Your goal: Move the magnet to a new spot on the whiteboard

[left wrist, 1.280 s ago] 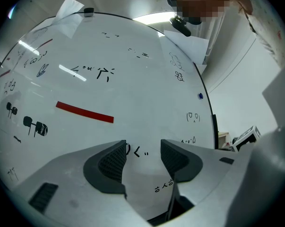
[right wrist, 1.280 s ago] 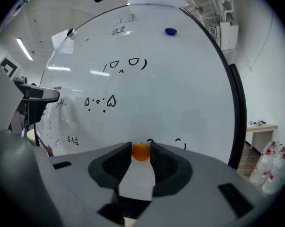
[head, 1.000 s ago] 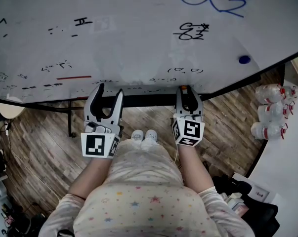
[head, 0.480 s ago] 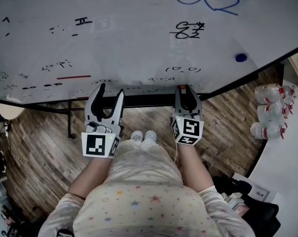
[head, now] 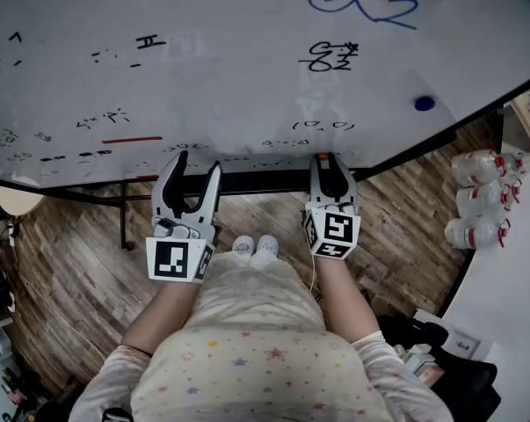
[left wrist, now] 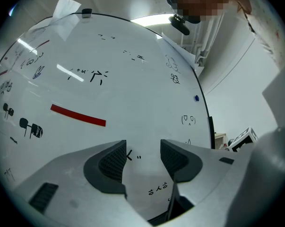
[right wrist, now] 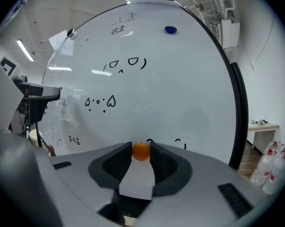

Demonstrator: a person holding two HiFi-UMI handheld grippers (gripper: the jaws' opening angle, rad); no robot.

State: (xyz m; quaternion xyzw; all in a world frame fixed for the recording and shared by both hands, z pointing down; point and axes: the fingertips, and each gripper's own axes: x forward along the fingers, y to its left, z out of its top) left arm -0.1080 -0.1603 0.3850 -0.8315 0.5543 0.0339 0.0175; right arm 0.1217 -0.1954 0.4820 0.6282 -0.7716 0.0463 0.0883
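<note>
The whiteboard [head: 247, 69] fills the top of the head view, covered with small black marks and a blue scribble. My right gripper [head: 331, 162] is at its lower edge, shut on a small orange magnet [right wrist: 141, 152] that sits between the jaw tips right at the board's surface. My left gripper [head: 197, 160] stands open beside it at the same edge, nothing between its fingers [left wrist: 115, 161]. A blue round magnet [head: 424, 103] sticks to the board up and to the right, also seen as the blue magnet [right wrist: 170, 30]. A red strip [head: 131, 138] lies left of both grippers.
Several plastic bottles [head: 480, 196] stand at the right beside a white table [head: 511, 297]. The board's black frame and stand [head: 124, 209] run over a wooden floor. A round stool [head: 14, 192] is at the left. The person's feet [head: 254, 246] show between the grippers.
The head view has drifted a little, so the board's marks and blue magnet sit slightly higher and further left. Both grippers hold their places at the board's lower edge.
</note>
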